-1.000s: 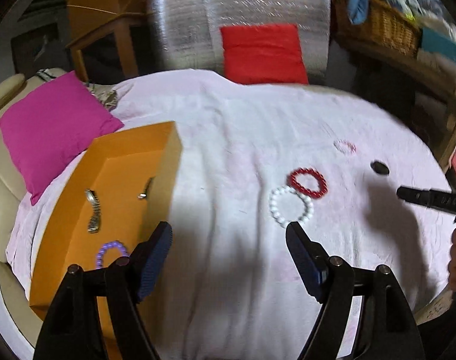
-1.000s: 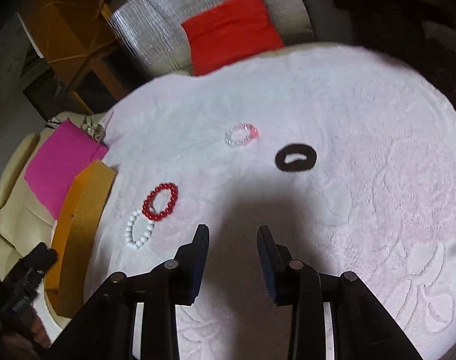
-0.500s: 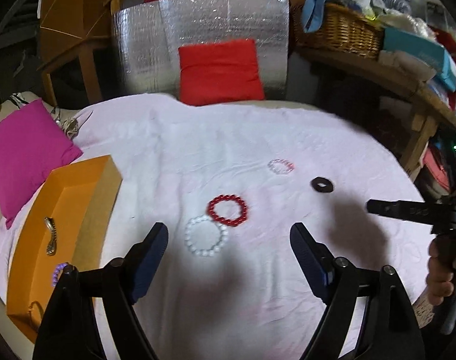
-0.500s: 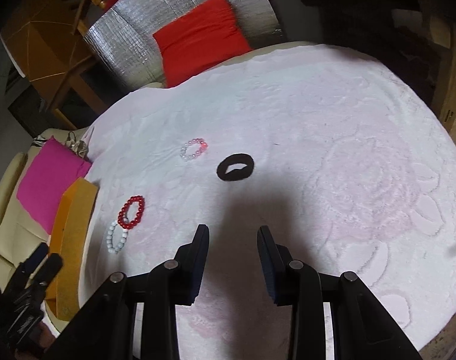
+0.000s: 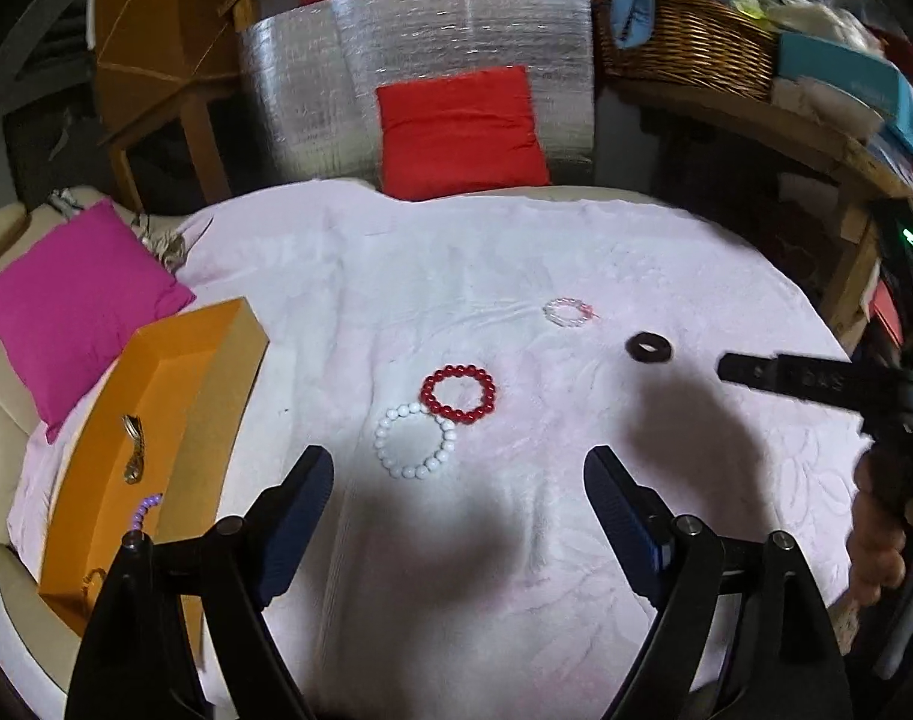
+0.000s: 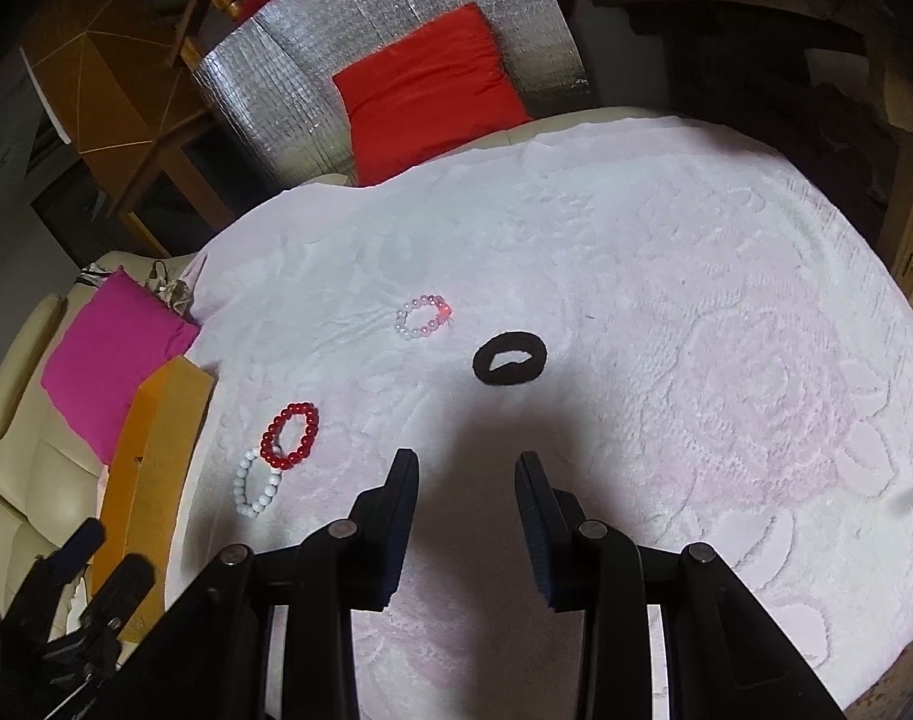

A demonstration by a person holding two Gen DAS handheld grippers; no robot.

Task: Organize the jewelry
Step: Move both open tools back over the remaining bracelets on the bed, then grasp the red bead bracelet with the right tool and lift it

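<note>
On the white blanket lie a white bead bracelet (image 5: 415, 443) (image 6: 256, 481), a red bead bracelet (image 5: 459, 394) (image 6: 290, 435) touching it, a pale pink bracelet (image 5: 567, 312) (image 6: 424, 317) and a black hair tie (image 5: 648, 348) (image 6: 510, 358). An orange box (image 5: 156, 438) (image 6: 150, 468) at the left holds a metal chain (image 5: 134, 450) and a purple bracelet (image 5: 143, 510). My left gripper (image 5: 459, 474) is open and empty, just short of the white bracelet. My right gripper (image 6: 467, 474) is partly open and empty, short of the hair tie; it also shows in the left wrist view (image 5: 816, 381).
A magenta cushion (image 5: 78, 306) lies beyond the box. A red cushion (image 5: 462, 132) leans on a silver foil panel (image 5: 414, 60) at the back. A wicker basket (image 5: 690, 42) sits on a wooden shelf at the right. Cream sofa cushions (image 6: 30, 480) lie left.
My left gripper has swung right from over the orange box to the white and red bracelets. My right gripper has shifted a little; the hair tie now sits closer ahead.
</note>
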